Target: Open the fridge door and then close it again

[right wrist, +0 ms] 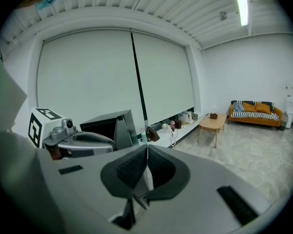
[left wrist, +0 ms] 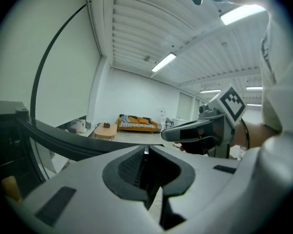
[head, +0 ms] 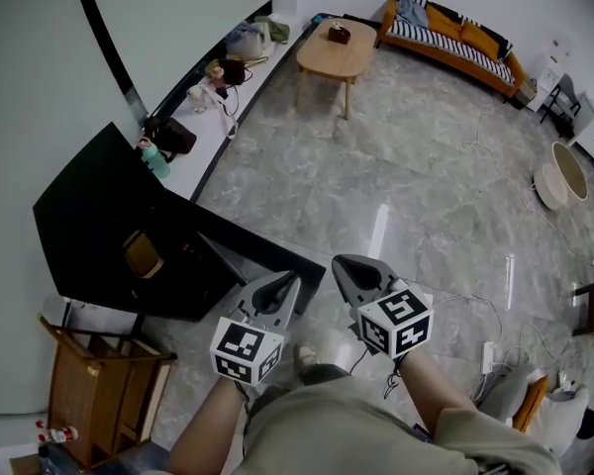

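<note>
A low black fridge (head: pixel 89 206) stands at the left of the head view. Its door (head: pixel 257 245) stands open, swung out toward me, and a yellowish item (head: pixel 142 255) shows inside. My left gripper (head: pixel 289 280) is shut on nothing, its tip just beside the door's outer edge. My right gripper (head: pixel 342 263) is beside it, also shut and empty. In the left gripper view the door's edge (left wrist: pixel 63 140) runs as a dark band past the closed left gripper (left wrist: pixel 146 150). The right gripper view shows the closed right gripper (right wrist: pixel 147 147) and the fridge (right wrist: pixel 105 126) behind.
A white ledge (head: pixel 193 156) with bags and a green bottle (head: pixel 154 159) runs along the window. A wooden coffee table (head: pixel 335 52) and an orange sofa (head: pixel 450 33) stand farther off. A wooden stand (head: pixel 99 389) is beside the fridge. Cables and a power strip (head: pixel 490 354) lie on the floor at the right.
</note>
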The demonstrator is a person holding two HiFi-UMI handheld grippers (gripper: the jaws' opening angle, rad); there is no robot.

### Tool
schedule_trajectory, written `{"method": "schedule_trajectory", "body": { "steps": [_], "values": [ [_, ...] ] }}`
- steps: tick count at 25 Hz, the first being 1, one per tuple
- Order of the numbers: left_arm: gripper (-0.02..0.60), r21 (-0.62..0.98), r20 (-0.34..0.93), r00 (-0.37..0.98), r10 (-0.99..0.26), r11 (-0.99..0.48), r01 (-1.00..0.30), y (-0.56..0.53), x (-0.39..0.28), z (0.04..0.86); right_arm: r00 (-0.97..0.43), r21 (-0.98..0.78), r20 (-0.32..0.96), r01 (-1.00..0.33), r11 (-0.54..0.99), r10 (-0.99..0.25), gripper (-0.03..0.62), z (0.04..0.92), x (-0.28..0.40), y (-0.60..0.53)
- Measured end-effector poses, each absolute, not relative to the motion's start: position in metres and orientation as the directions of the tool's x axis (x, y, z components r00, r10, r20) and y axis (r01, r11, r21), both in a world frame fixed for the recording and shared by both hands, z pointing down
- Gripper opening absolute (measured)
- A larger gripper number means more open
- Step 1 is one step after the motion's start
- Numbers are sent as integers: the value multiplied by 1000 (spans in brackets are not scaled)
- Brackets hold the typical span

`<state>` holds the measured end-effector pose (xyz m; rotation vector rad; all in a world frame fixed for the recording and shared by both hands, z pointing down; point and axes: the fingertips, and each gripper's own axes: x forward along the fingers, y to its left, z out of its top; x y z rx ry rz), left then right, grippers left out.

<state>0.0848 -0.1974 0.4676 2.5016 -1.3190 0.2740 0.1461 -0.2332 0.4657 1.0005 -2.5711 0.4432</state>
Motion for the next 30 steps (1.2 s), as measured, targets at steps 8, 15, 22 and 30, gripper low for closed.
{"method": "schedule_trajectory", "body": {
  "steps": [8, 15, 22, 30],
  "values": [
    [23, 152, 326, 550, -769, -531, -833, -251, 107, 467, -669, -155, 418, -719, 678, -614, -3, 466, 176, -267],
    [18, 113, 359, 539, -762, -537, -836, -296, 121, 471, -659, -86, 394, -720, 689, -640, -3, 463, 188, -306],
    [17, 107, 376, 541, -752, -545, -832, -335, 124, 473, -654, -54, 377, -722, 690, -655, -3, 462, 192, -337],
    [13, 96, 374, 536, -757, -543, -834, -363, 127, 475, -646, -86, 379, -738, 669, -663, -3, 469, 202, -352]
  ]
}}
